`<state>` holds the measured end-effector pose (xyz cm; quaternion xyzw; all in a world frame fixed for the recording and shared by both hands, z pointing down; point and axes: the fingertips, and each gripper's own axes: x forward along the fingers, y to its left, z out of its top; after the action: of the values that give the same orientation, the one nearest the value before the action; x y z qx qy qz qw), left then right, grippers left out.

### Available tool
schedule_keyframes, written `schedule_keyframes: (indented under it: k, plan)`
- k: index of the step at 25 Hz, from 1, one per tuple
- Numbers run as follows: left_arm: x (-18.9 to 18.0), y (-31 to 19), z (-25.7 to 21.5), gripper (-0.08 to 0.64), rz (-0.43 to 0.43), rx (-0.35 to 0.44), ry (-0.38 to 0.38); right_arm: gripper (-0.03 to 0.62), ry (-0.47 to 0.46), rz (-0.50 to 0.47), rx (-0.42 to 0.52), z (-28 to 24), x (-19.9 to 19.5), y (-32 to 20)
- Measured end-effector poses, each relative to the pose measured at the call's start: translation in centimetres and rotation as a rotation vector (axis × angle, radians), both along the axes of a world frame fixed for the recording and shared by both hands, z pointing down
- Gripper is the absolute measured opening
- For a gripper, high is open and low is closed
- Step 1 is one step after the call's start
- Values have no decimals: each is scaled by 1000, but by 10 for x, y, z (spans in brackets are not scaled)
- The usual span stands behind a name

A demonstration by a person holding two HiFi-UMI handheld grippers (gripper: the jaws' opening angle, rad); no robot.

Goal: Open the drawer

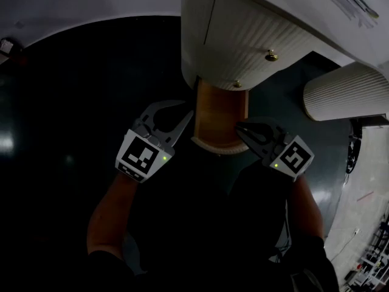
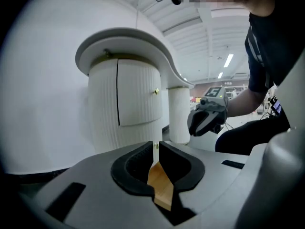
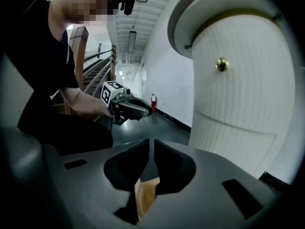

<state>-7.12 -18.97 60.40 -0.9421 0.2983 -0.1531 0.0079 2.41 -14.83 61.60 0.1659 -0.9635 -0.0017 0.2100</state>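
Left gripper [image 1: 184, 111]: jaws drawn almost together, empty. Right gripper [image 1: 240, 128]: likewise nearly closed, nothing between. Both appear to be held clear of the drawer [image 1: 219, 111], which stands pulled out at the foot of the cabinet [image 1: 243, 35]. Step: seemingly complete; any further pull should run straight along the slides. Drawer contents: bare wood, nothing visible. Upper fronts with brass knobs [image 1: 271, 56]: closed.
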Motion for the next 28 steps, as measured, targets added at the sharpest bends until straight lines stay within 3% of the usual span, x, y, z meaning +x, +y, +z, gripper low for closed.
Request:
schedule_keyframes:
  k: [5, 9, 13, 16, 20, 28]
  plan:
    - [6, 27, -107, 49, 4, 12, 88, 35, -84, -24, 32, -108, -43, 19]
    - [7, 58, -198, 48, 0, -75, 164, 29, -215, 13, -20, -217, -57, 37]
    - [-6, 84, -279, 49, -53, -134, 173, 28, -267, 41, -95, -311, -60, 53]
    - [-11, 101, -331, 48, -70, -166, 136, 26, -283, 59, -96, -379, -62, 68]
    - [-3, 122, -408, 48, -68, -189, 142, 25, -311, 71, -110, -461, -62, 94]
    - [-10, 158, -510, 48, -86, -181, 154, 18, -360, 159, -138, -552, -66, 129]
